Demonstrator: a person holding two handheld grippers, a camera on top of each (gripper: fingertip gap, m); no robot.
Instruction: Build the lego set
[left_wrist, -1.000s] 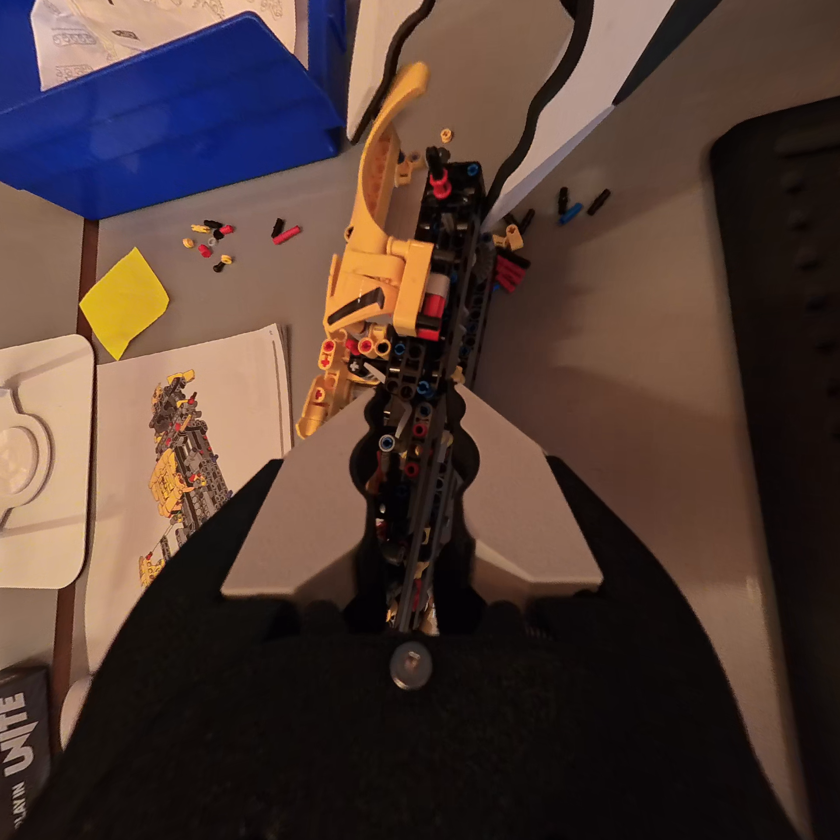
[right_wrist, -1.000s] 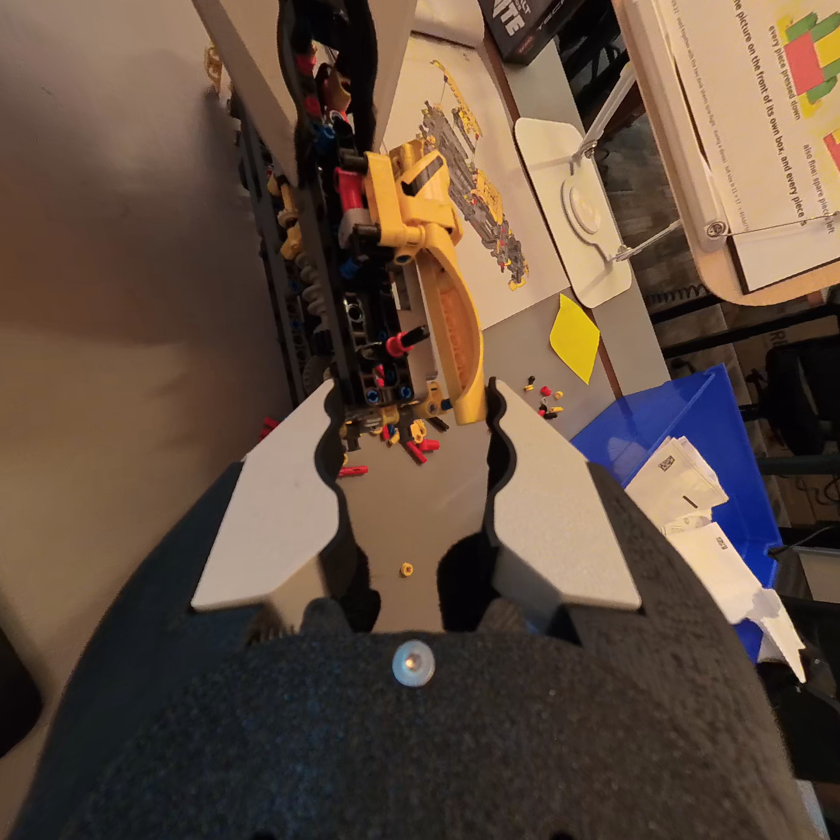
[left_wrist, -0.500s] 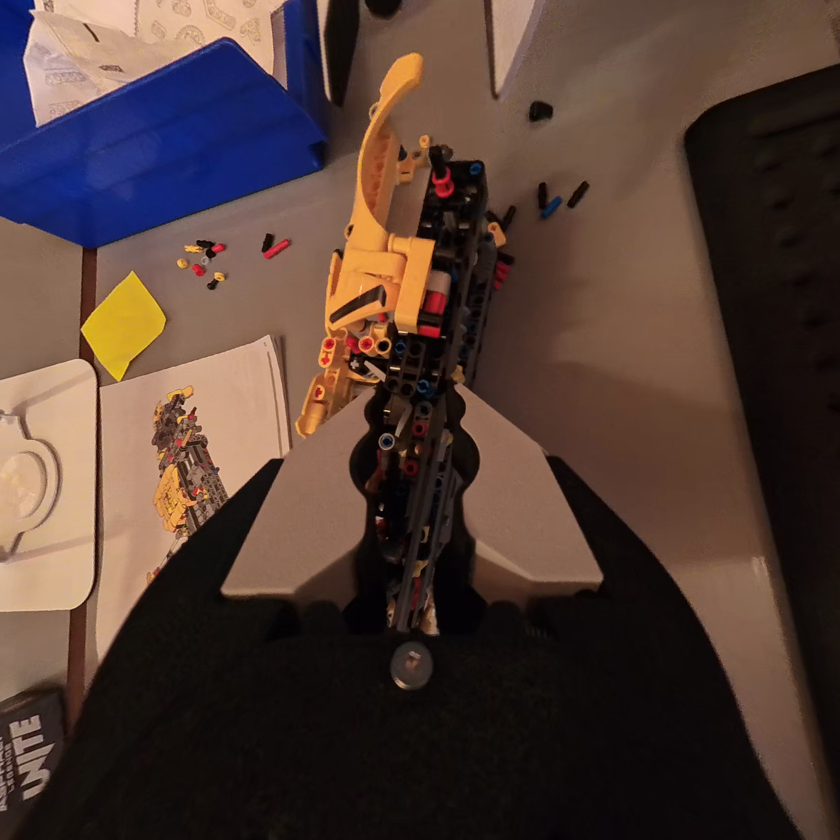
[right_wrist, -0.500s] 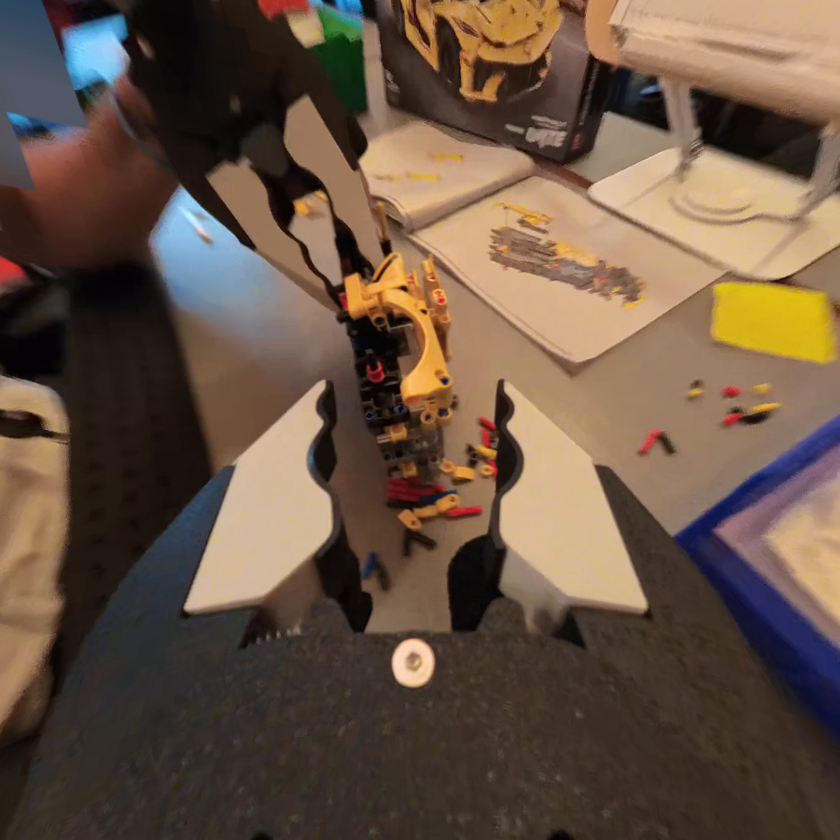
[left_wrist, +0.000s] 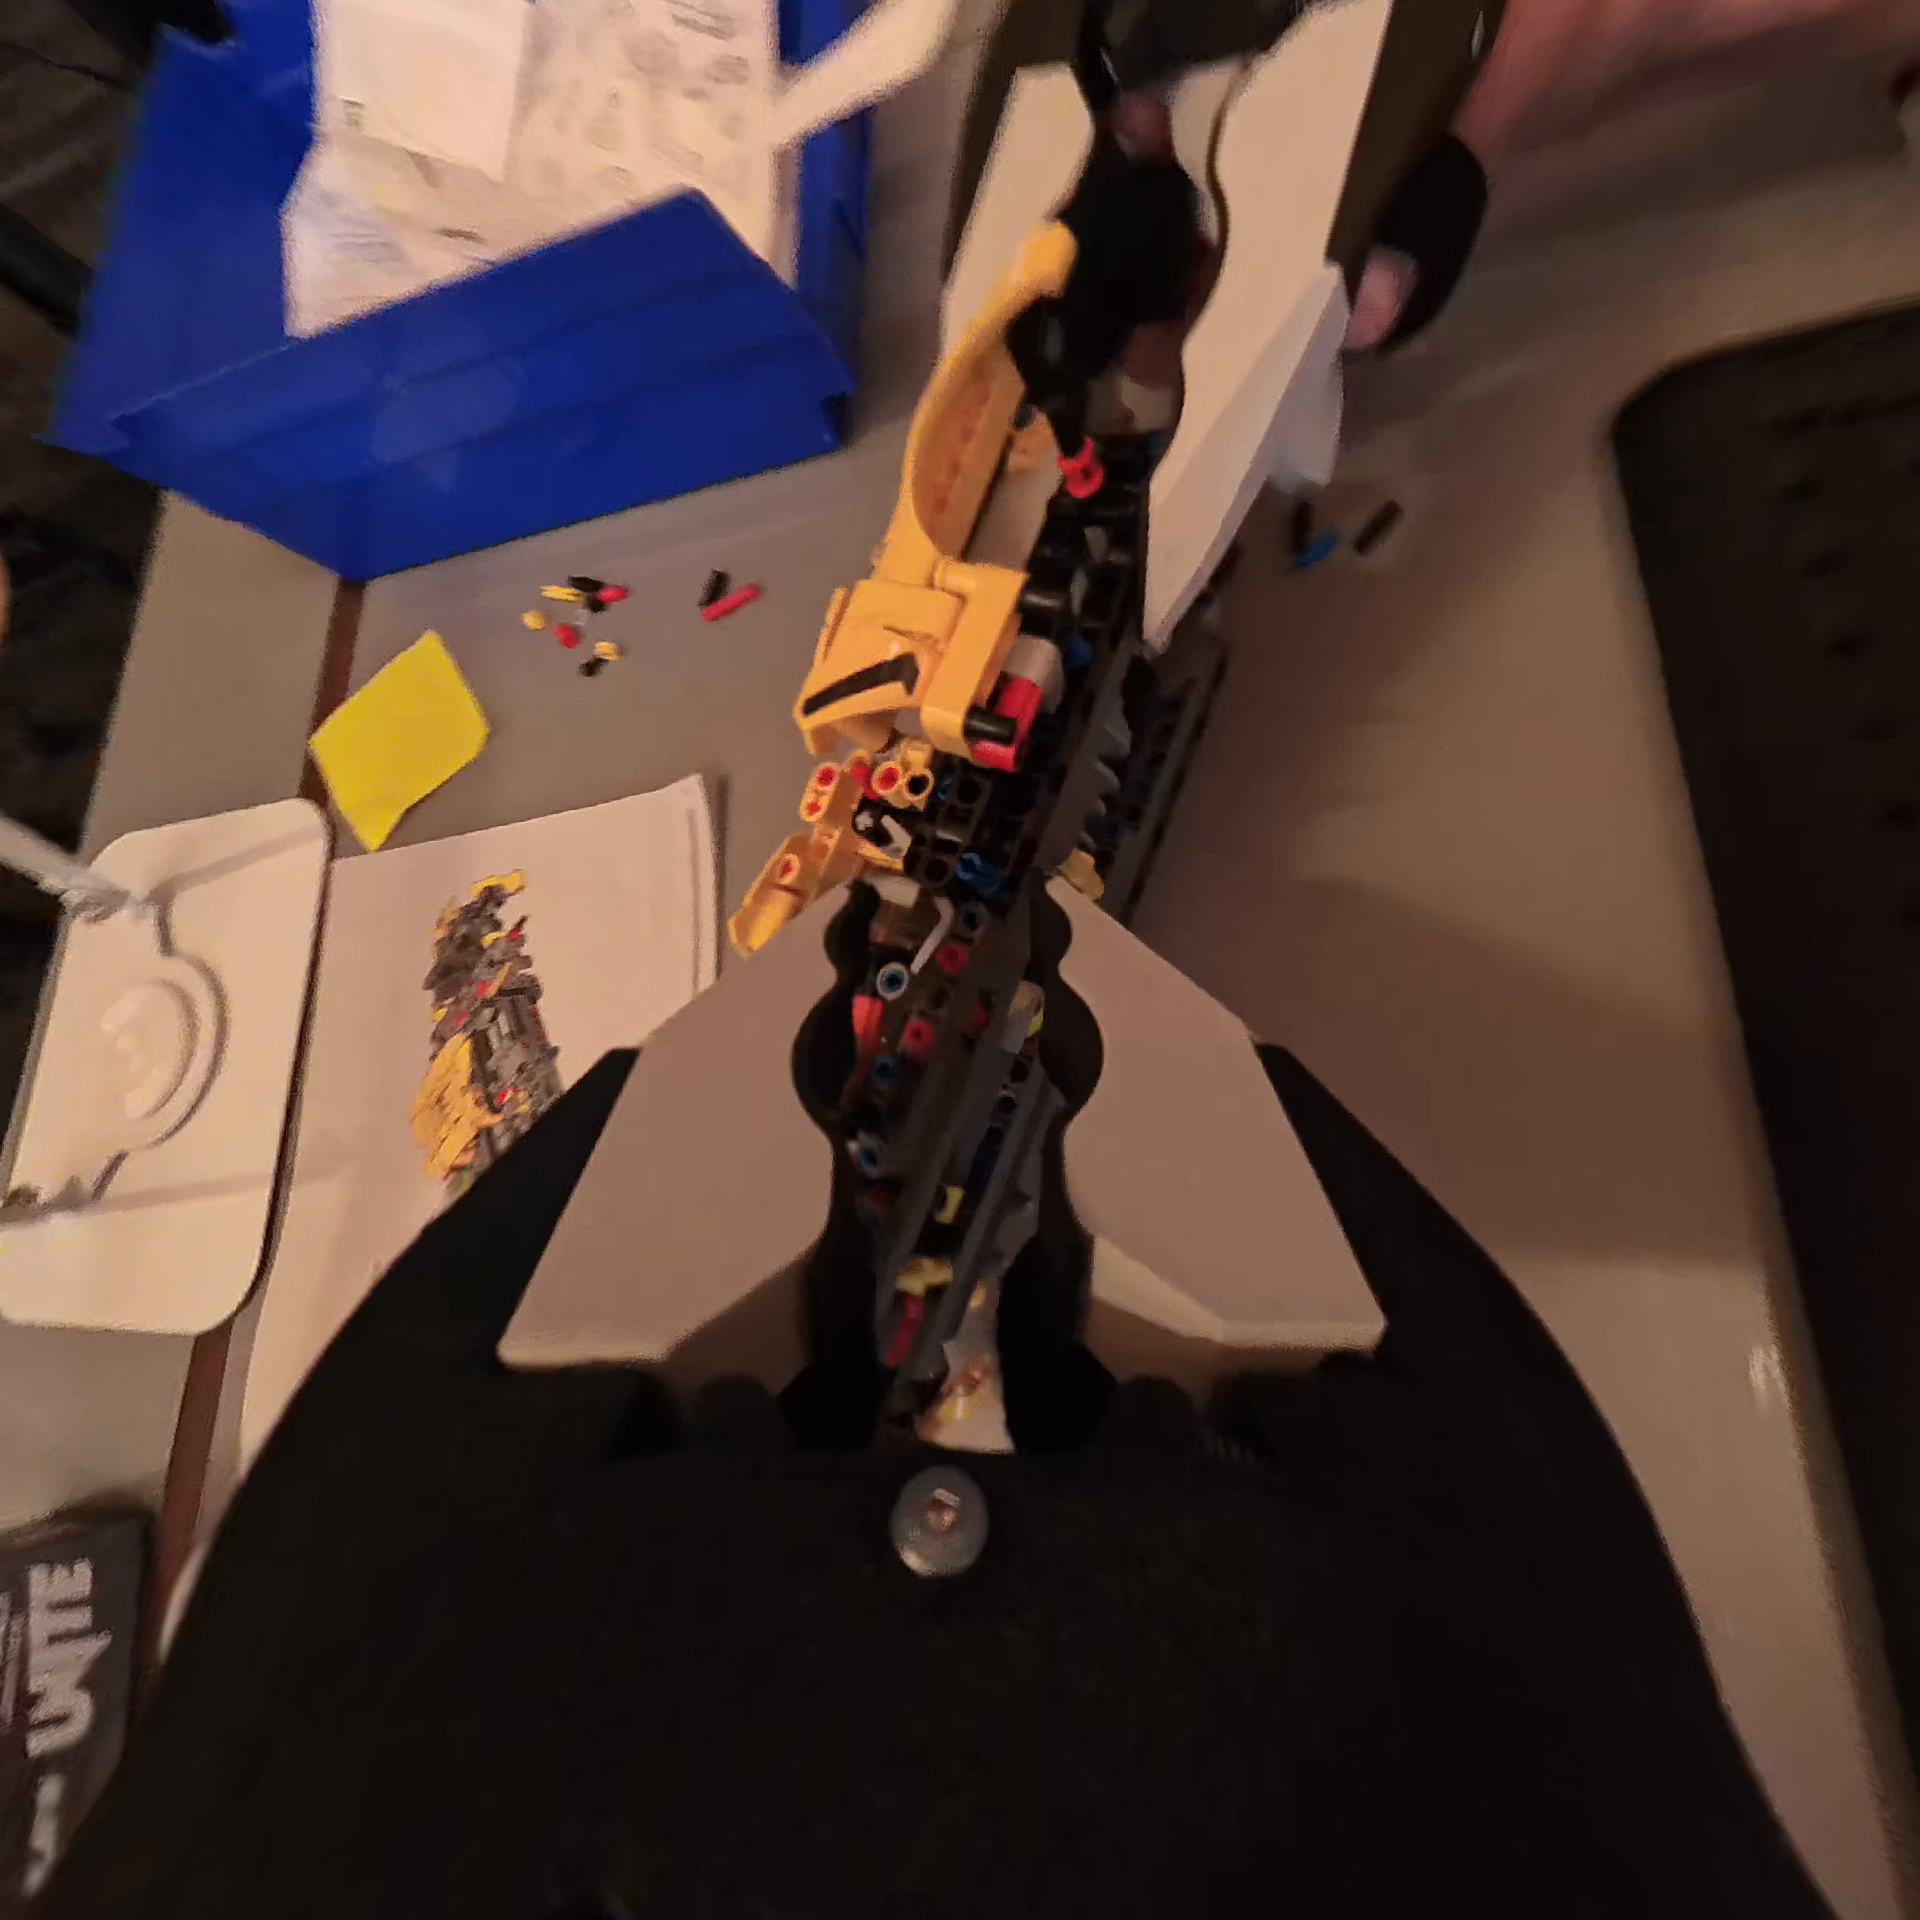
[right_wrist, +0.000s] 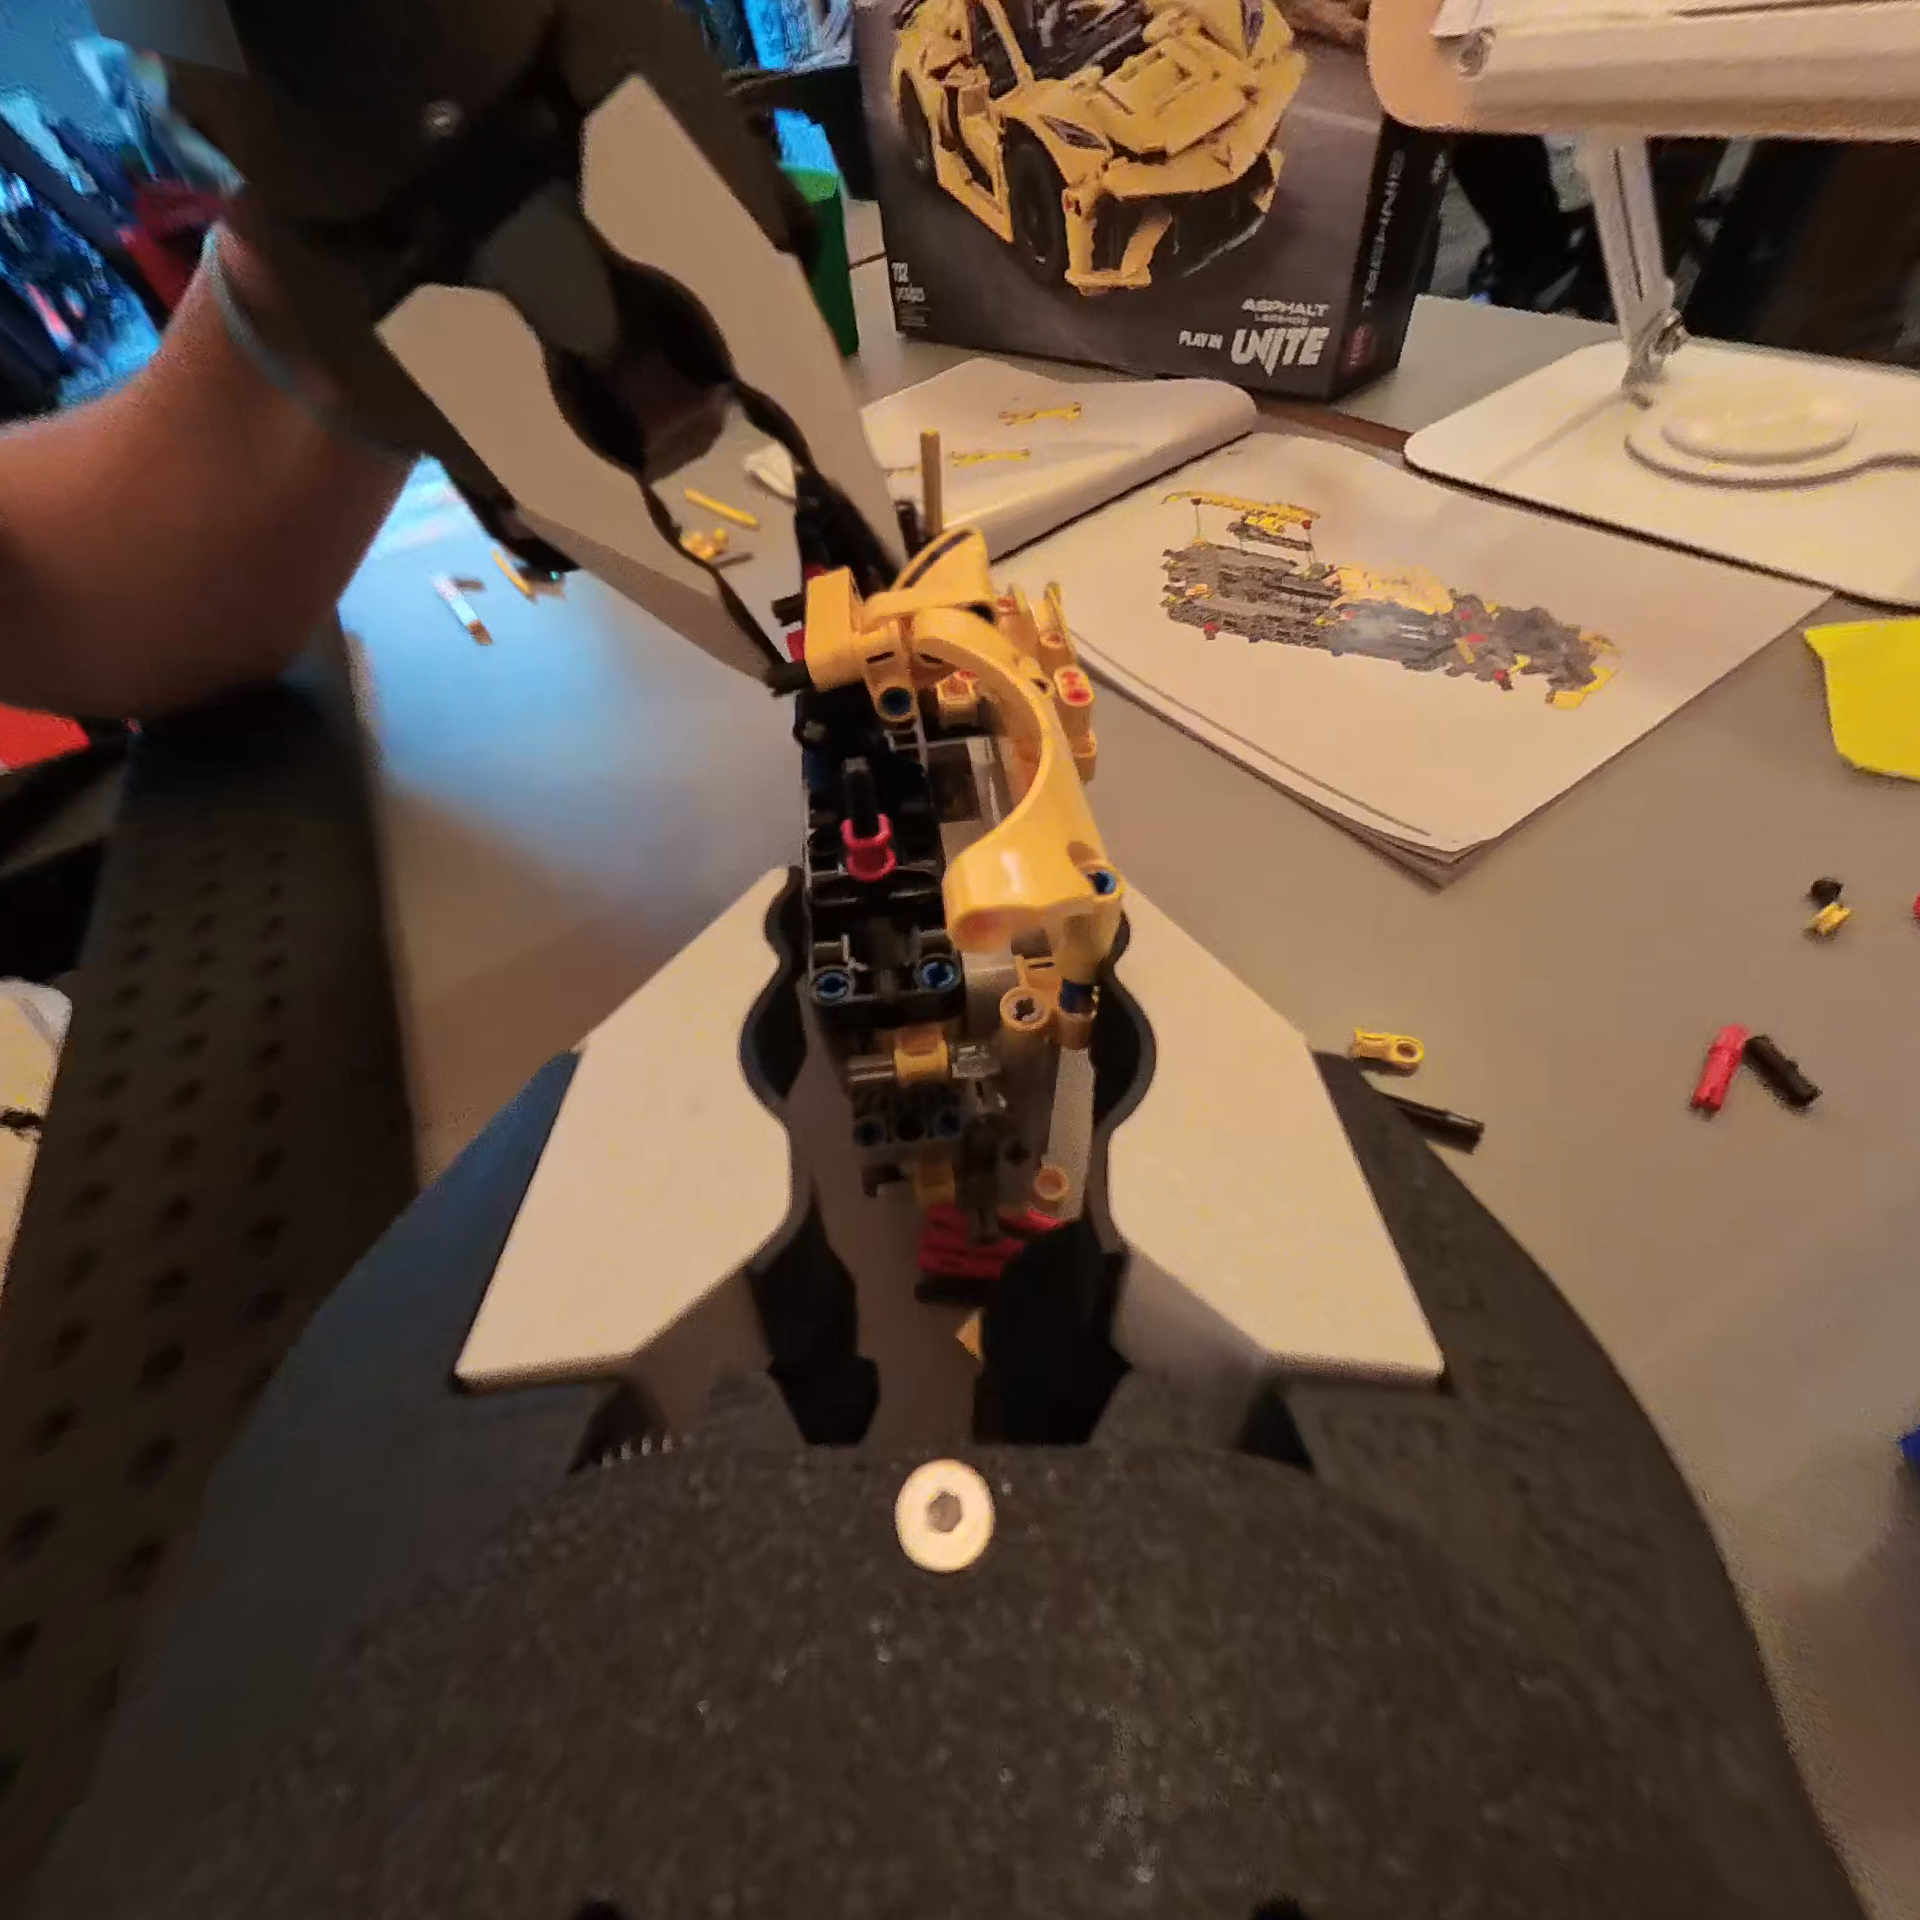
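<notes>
1. Left wrist view: the left gripper (left_wrist: 940, 997) is clamped on the black-and-yellow lego chassis (left_wrist: 966, 748), which runs from frame centre toward the top.
2. Right wrist view: the right gripper (right_wrist: 945, 935) has its fingers on either side of the chassis (right_wrist: 925, 862) near end at frame centre; I cannot tell whether they press it.
3. At right, loose pins (right_wrist: 1756, 1070) lie on the grey table (right_wrist: 1558, 987), below the open instruction booklet (right_wrist: 1403, 665); the set's box (right_wrist: 1132, 187) stands at top.
</notes>
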